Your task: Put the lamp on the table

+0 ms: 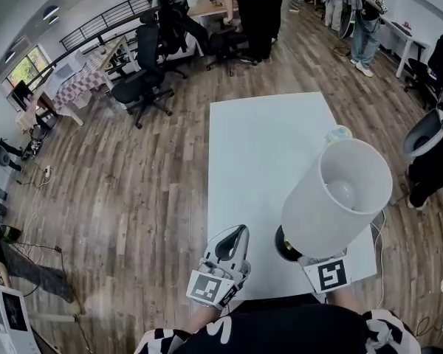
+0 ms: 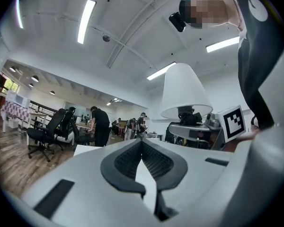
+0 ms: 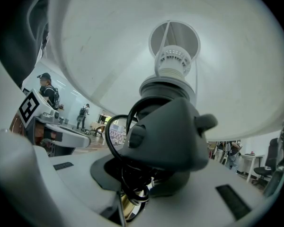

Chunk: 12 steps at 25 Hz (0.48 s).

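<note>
Lamp (image 1: 337,198) pinched in right claw (image 1: 301,257) over table (image 1: 258,146); left claw (image 1: 237,236) pressed together, empty.

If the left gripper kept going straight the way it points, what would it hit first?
Nothing near, it seems. The left gripper points level over the white table; the lamp is off to its right. Past the far edge stand distant office chairs, though depth is hard to judge.
</note>
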Motion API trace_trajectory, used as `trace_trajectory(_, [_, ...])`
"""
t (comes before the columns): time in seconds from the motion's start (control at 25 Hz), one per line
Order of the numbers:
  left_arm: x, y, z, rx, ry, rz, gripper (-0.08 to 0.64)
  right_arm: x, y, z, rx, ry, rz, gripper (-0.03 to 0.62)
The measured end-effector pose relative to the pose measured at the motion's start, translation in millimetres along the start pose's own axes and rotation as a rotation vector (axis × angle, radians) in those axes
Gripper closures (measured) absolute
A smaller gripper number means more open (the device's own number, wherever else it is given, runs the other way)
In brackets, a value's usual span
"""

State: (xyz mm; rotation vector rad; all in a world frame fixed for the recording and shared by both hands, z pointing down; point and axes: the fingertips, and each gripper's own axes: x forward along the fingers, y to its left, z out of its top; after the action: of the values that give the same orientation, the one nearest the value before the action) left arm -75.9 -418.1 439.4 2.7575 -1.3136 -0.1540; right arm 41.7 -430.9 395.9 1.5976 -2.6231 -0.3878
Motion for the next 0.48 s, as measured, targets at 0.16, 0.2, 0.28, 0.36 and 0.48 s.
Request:
trace_trajectory(0.16, [-11.8, 9.2, -9.3, 0.007, 0.051, 0.037, 0.555, 20.0, 0.0, -7.3, -0.002, 0.006, 0.026, 0.489])
trace_trajectory(0.2, [-14.8, 13.3, -10.8, 0.005, 0.06, 0.05, 0.555, 26.5, 0.7, -10.0, -0.002, 0.004, 0.033, 0.489])
trace_trajectory(0.28, [-20.4, 24.1, -14.6, 0.0, 0.078, 0.076, 0.555, 40.8, 2.6, -16.6, 0.001, 0.006, 0.047, 0.489])
trace_trajectory(0.36, [-23.7, 34.7, -20.0, -0.007, 0.096, 0.1, 0.555, 55.3, 3.0, -23.3, 0.002, 0.006, 0.056, 0.489])
trace_trajectory(0.48, [-30.6, 46.6, -27.6, -0.015, 0.123, 0.129, 0.555, 73.3, 6.2, -35.5, -0.01, 0.01, 0.069, 0.489])
